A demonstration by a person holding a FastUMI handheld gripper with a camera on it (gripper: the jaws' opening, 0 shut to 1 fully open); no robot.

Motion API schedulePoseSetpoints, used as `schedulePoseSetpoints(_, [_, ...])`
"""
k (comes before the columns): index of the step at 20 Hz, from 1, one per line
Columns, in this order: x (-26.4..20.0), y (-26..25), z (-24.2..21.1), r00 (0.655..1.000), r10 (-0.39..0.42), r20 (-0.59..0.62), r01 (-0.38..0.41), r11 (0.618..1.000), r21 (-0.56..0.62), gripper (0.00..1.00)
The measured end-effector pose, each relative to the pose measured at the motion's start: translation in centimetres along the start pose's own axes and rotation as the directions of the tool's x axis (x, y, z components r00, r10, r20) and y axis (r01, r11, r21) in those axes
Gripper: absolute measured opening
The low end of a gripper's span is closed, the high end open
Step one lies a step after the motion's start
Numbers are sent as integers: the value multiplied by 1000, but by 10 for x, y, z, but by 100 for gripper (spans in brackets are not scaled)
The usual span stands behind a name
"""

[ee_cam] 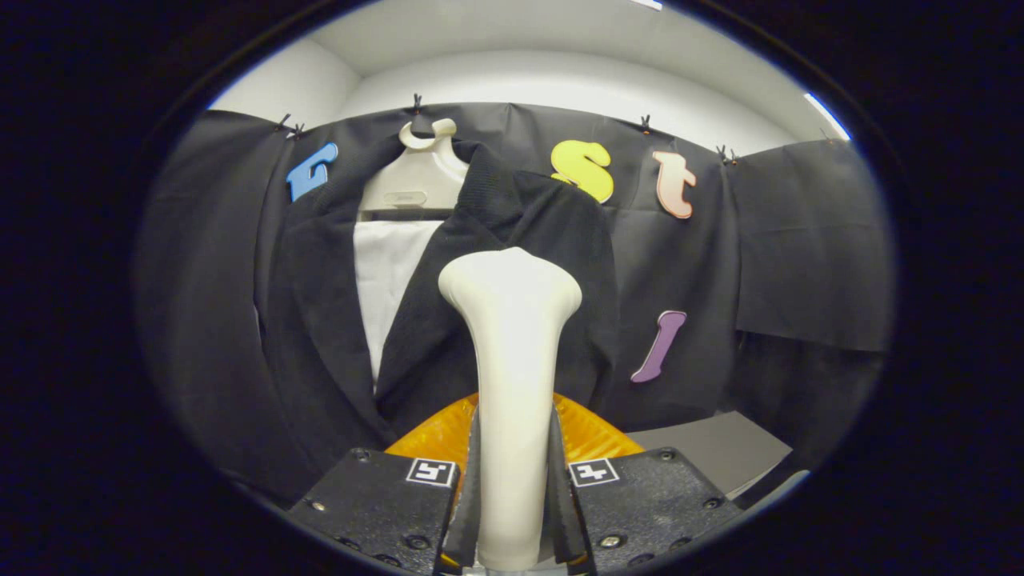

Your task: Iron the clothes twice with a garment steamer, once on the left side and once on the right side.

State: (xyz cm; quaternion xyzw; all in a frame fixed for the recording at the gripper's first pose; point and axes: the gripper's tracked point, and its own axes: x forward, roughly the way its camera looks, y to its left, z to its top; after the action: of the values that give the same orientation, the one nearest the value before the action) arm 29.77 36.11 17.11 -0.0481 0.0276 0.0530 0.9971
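Gripper (512,512): both fingers clamped on cream plastic garment steamer (510,336), upright between them | orange translucent base (588,432) just ahead of fingers | black textured jacket (448,320) on cream hanger (416,180), beyond steamer head.

No word, brand or number can be read here. The hanger (416,186), beyond the fingers, bears a small embossed mark too faint to make out. Each side of the gripper (512,480), which is clamped on the steamer handle (512,384), carries a square black-and-white marker, a pattern and no letters.
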Motion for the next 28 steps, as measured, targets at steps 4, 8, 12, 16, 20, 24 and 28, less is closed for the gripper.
schedulePoseSetpoints(4, [-1,-1,-27,999,-9,-33,9,1000,-1,38])
schedulePoseSetpoints(8, [7,0,-52,998,-12,-69,12,1000,-6,38])
schedulePoseSetpoints(12, [2,0,-80,995,-17,-99,14,999,-30,38])
schedulePoseSetpoints(16, [1,-1,-106,992,-31,-126,24,998,-58,38])
schedulePoseSetpoints(20, [-1,-2,-136,986,-39,-161,26,996,-84,38])
schedulePoseSetpoints(24, [-4,-8,-167,978,-58,-201,40,995,-92,38])
schedulePoseSetpoints(28, [-7,-12,-192,971,-74,-229,51,993,-105,38])
